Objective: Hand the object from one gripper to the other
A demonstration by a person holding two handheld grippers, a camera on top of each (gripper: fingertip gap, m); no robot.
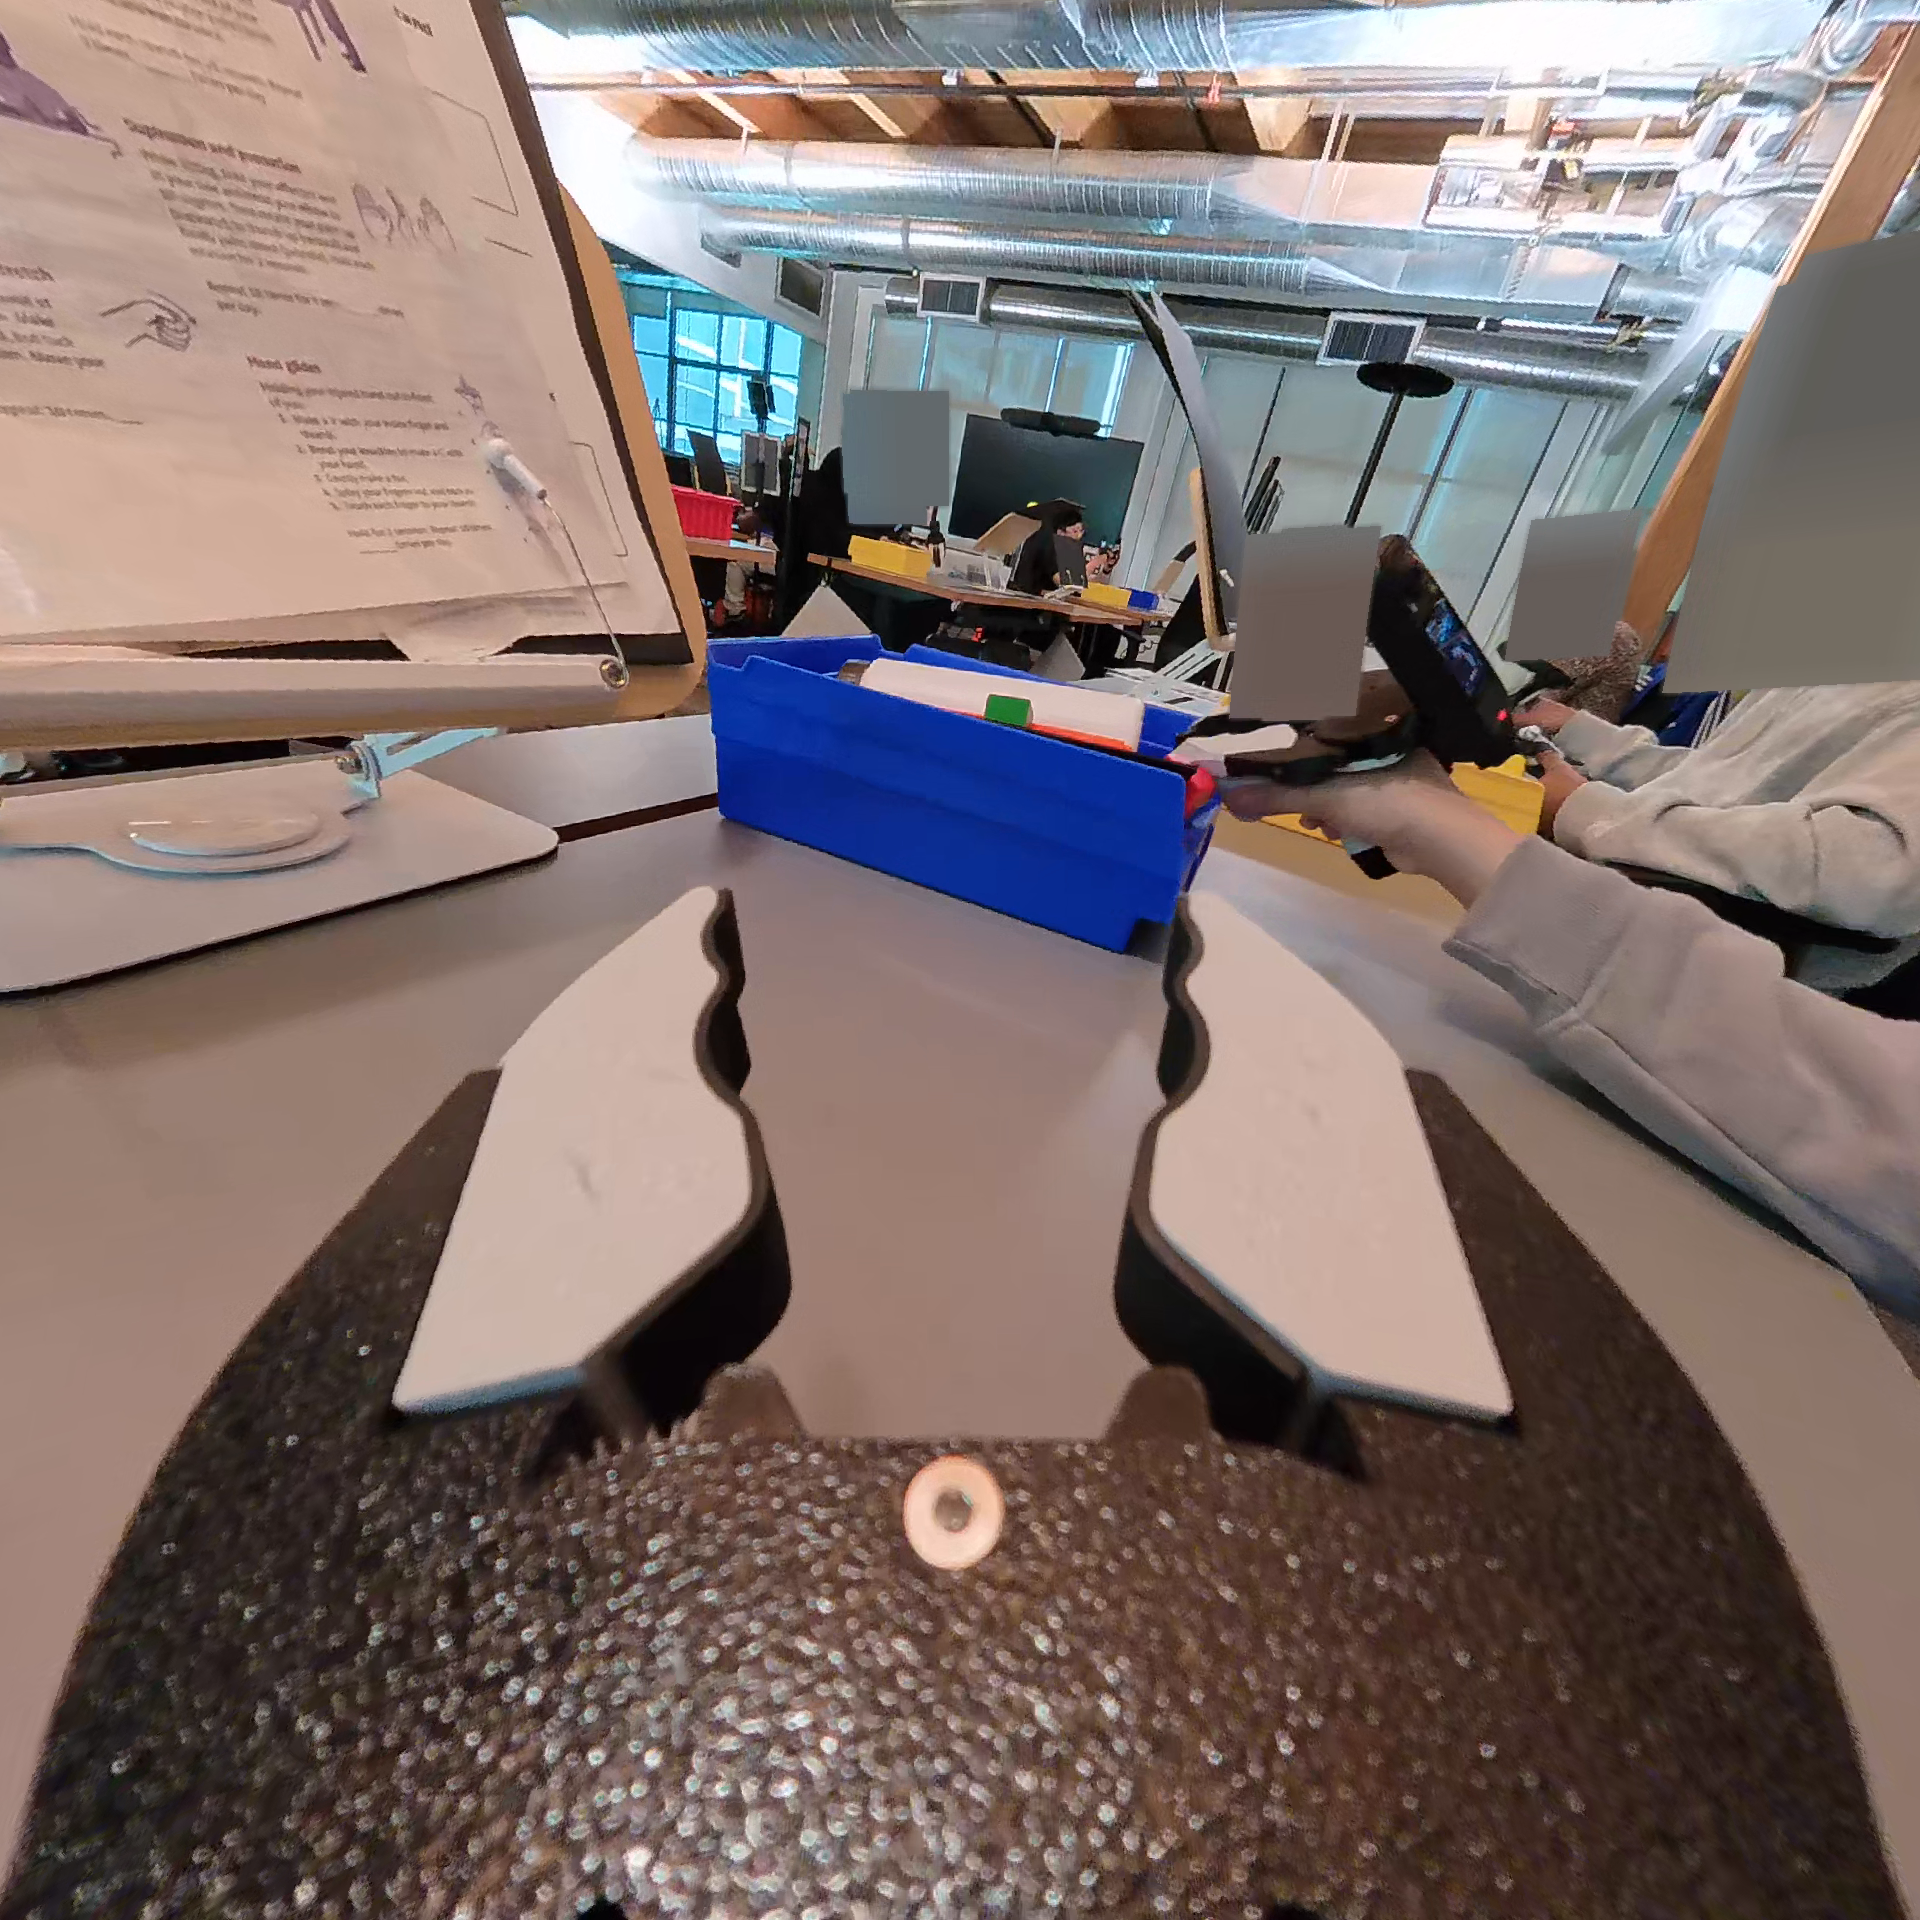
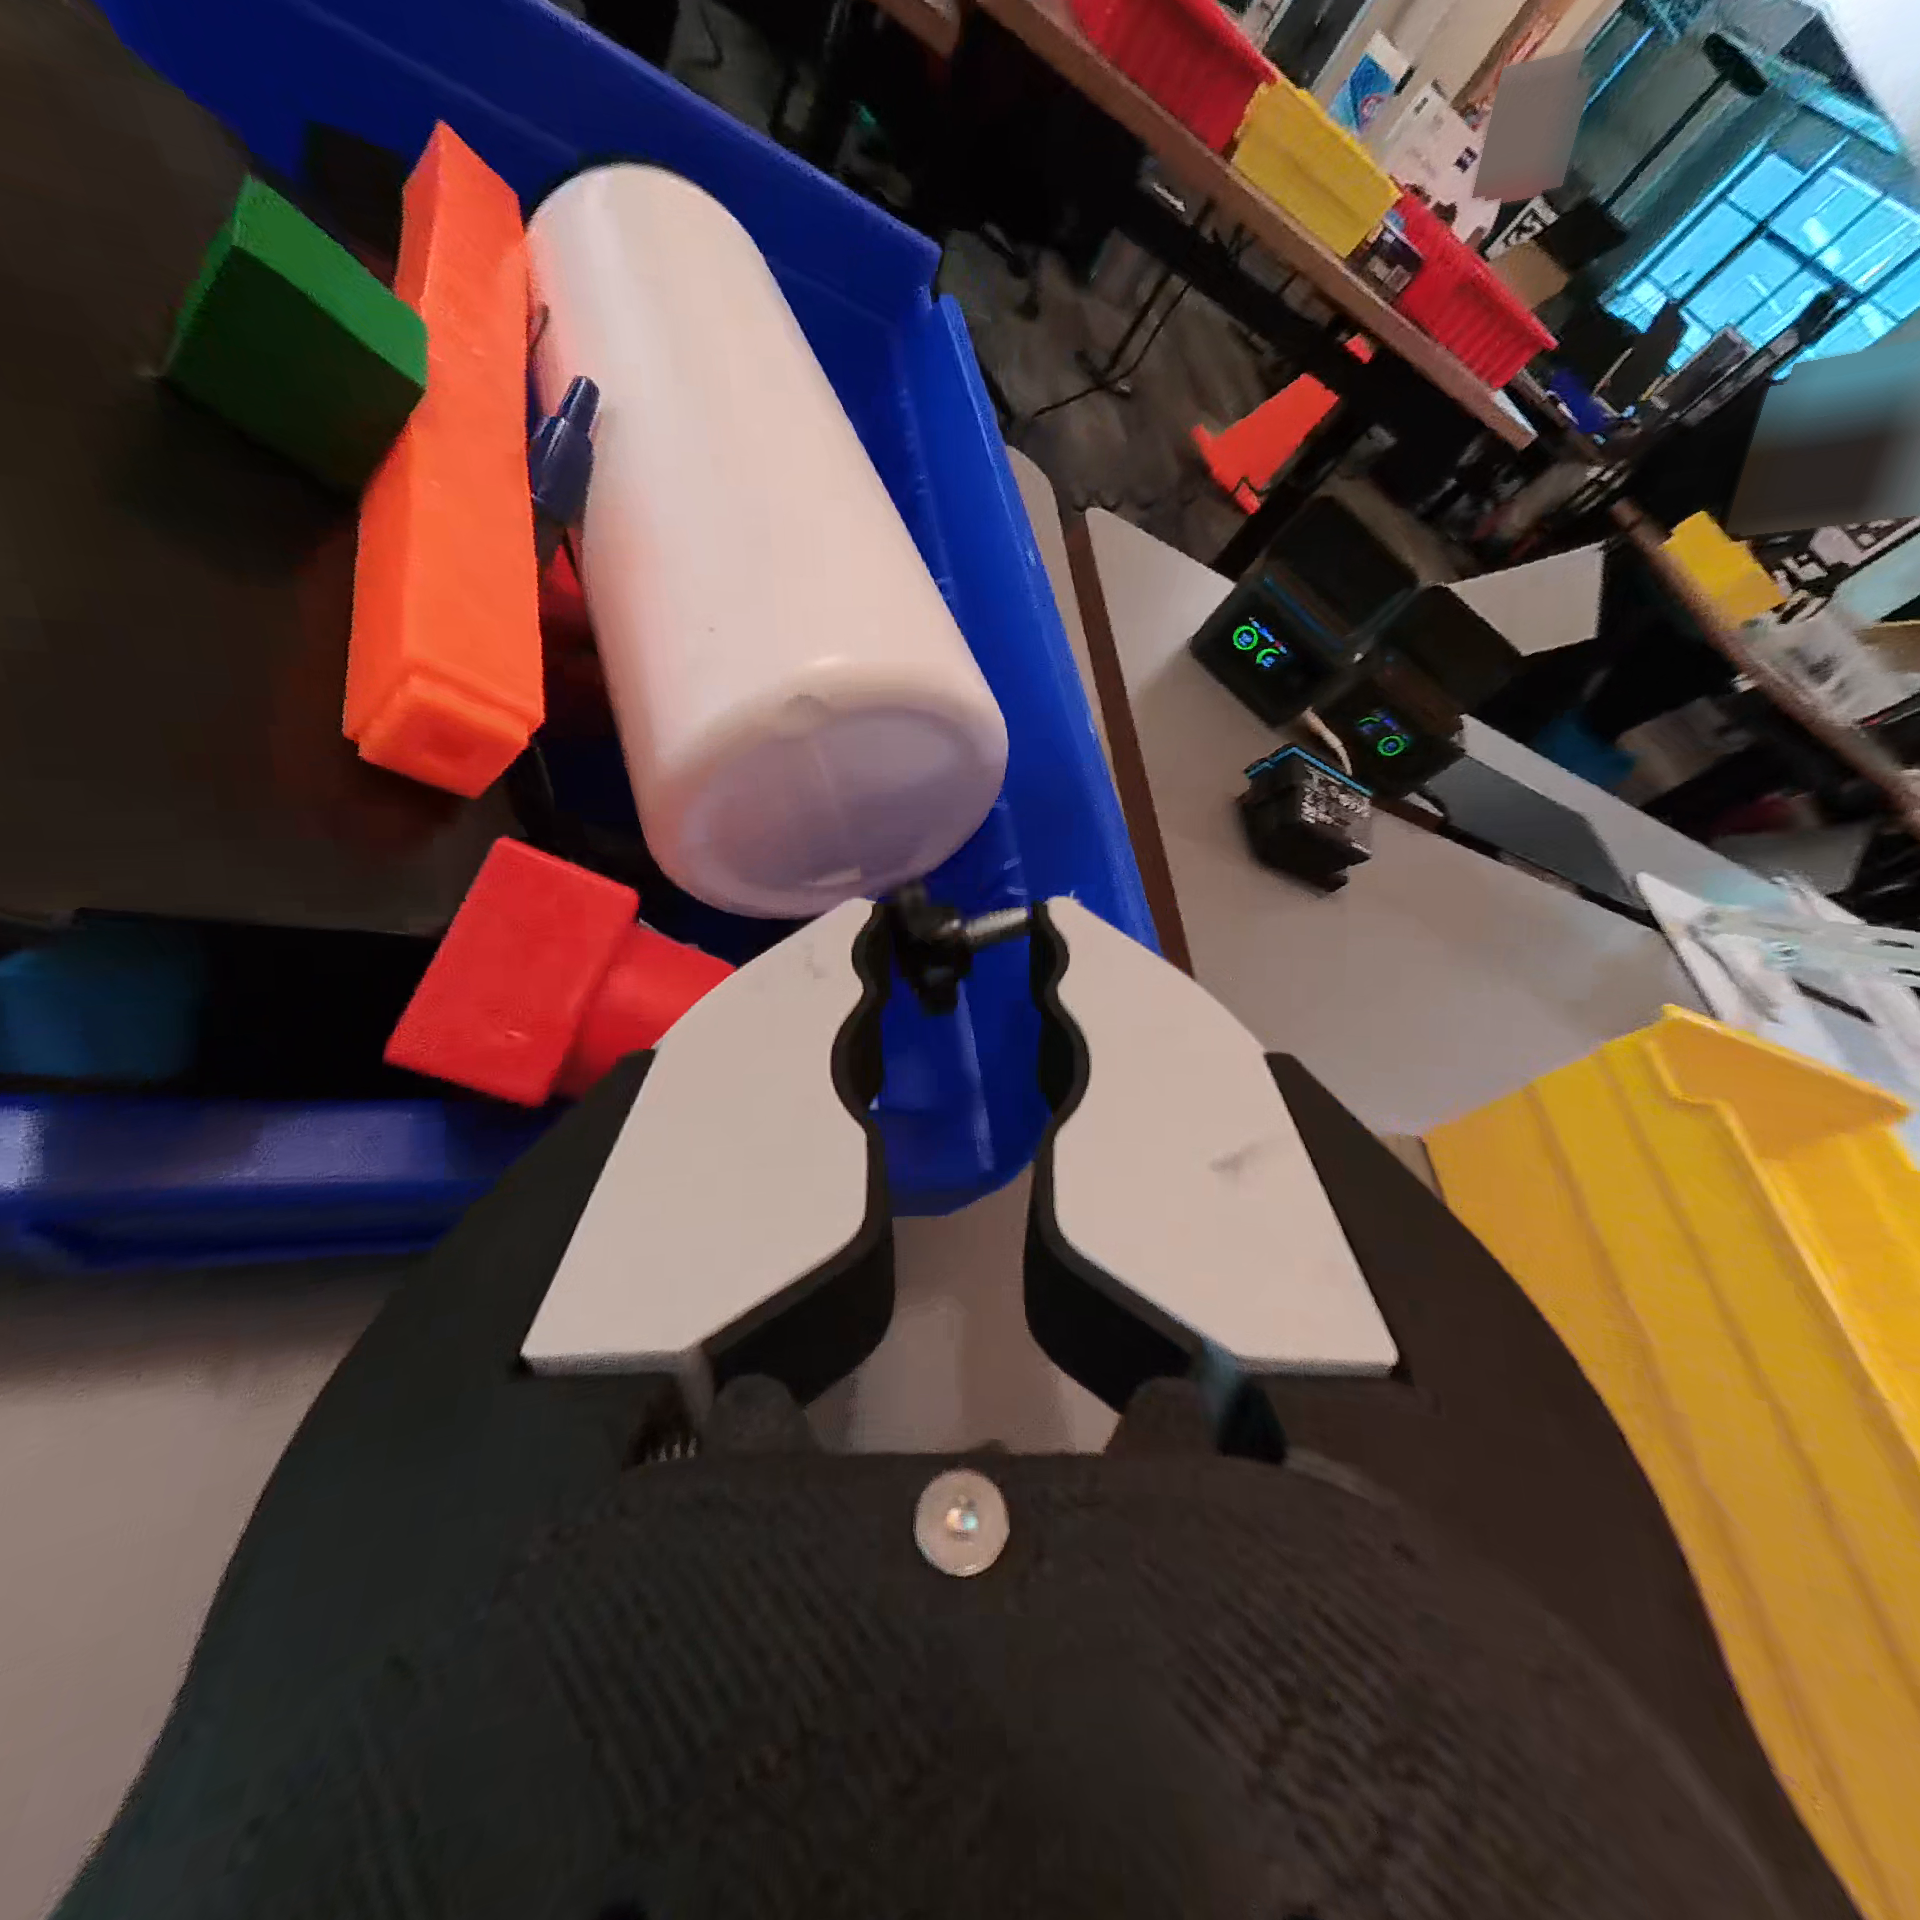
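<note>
Right gripper [image 2: 954, 925] at the blue bin's [image 2: 997, 644] near corner, clamped on a small black thumbscrew [image 2: 940, 940] w/ its threaded shaft lying crosswise between the tips. Left gripper [image 1: 954, 935] wide apart, empty, short of the bin, so it's the receiver.

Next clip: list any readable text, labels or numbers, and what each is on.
Printed sheets on the stand: worded, with hand sketches; wording not copied.
Black device screens: green symbols, too blurred.
Blue bin, white bottle, black thumbscrew in the right gripper: no writing visible.
</note>
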